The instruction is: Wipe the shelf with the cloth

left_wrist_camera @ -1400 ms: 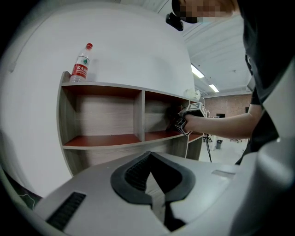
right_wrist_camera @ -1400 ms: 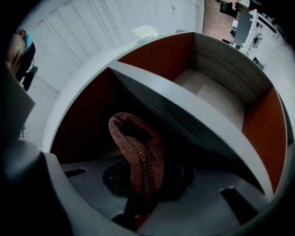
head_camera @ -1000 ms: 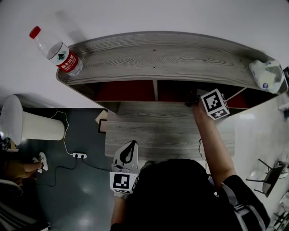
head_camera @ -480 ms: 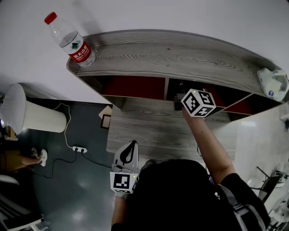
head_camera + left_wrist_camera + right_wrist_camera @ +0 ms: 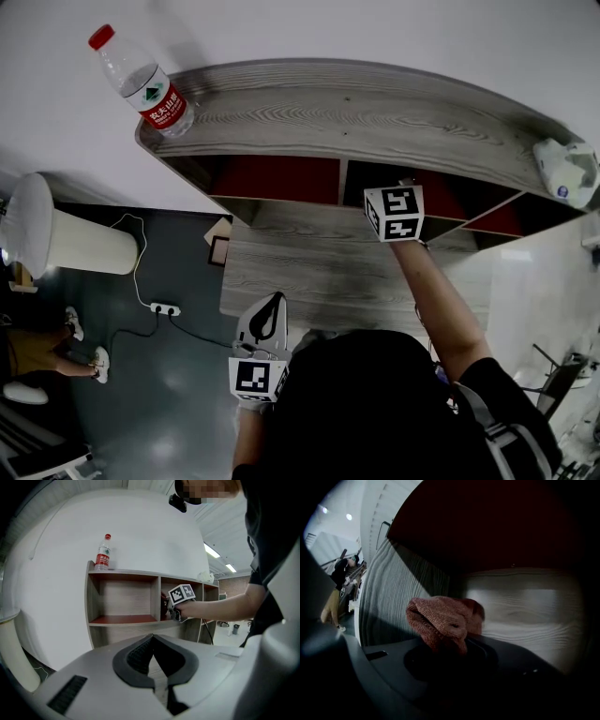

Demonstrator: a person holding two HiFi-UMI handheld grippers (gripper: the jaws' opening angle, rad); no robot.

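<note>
The right gripper is clamped on a bunched reddish cloth and reaches into the right-hand compartment of the shelf, just right of the upright divider; the left gripper hangs low and near the person, well apart from the shelf, its jaw tips together with nothing between them. The step in hand looks like wiping inside that compartment; whether the cloth is touching a board cannot be told from the dark right gripper view. To do it well, the wad should probably be pressed flat on the board so that the fabric, not the jaws, bears on the wood; strokes would best run with the grain from the divider toward the right wall and back, overlapping, and reach the far corners, where dust tends to gather; the grip should stay firm, since only a small pinch of fabric seems to be held and a drag against an edge could pull it out. The bottle stands on the top board at the far left, well clear of this work. The cloth is crumpled, so its long axis is weak; the wad is wider than tall and lies crosswise to the jaws, bulging forward toward the far back of the compartment.
</note>
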